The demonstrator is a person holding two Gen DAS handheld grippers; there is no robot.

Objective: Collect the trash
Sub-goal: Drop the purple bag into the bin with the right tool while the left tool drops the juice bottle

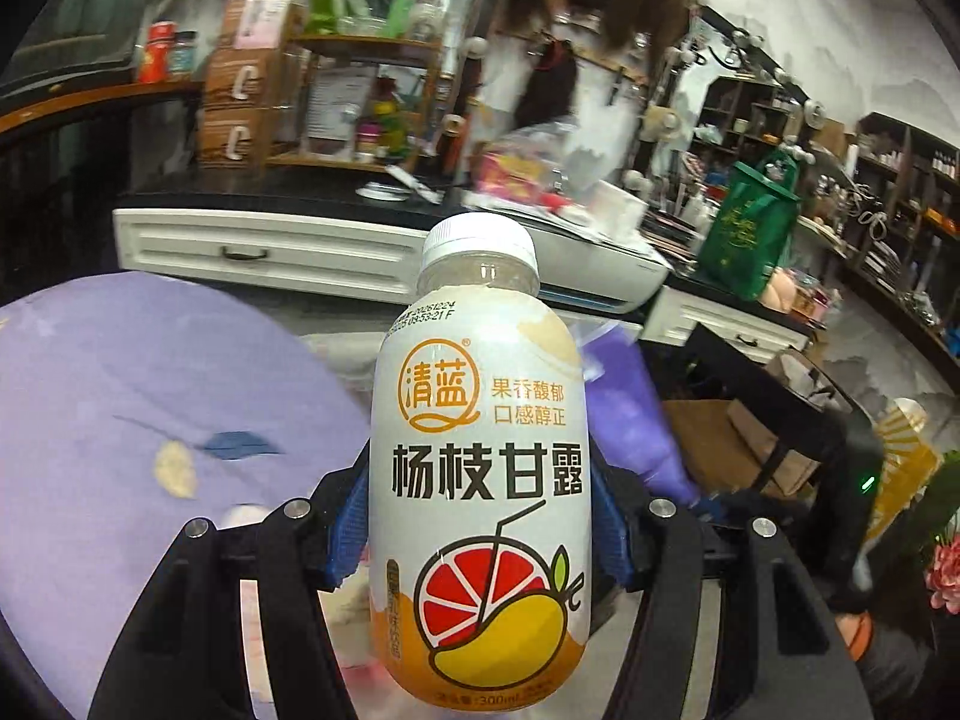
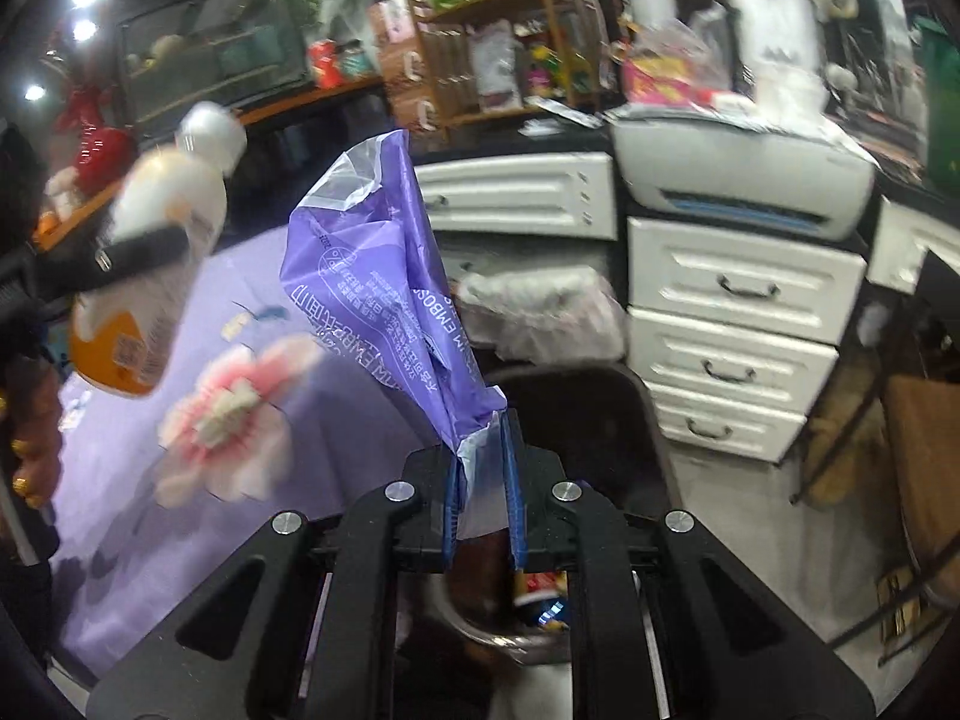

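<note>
Now, at about nine o'clock in the right wrist view, the left gripper [image 1: 480, 516] clasps a white plastic drink bottle with an orange base [image 1: 480, 480] between its blue pads, above the lilac flowered cloth [image 1: 120, 396]. Toward the middle, the right gripper [image 2: 485, 480] is clenched on a crumpled purple plastic wrapper [image 2: 372, 276], which stands up toward twelve o'clock. At about three o'clock are white drawers with dark handles [image 2: 738, 300].

left gripper [image 1: 480, 516]: clamps upright drink bottle [image 1: 480, 480] | purple wrapper [image 1: 630, 414] behind | purple cloth [image 1: 120, 420] left
</note>
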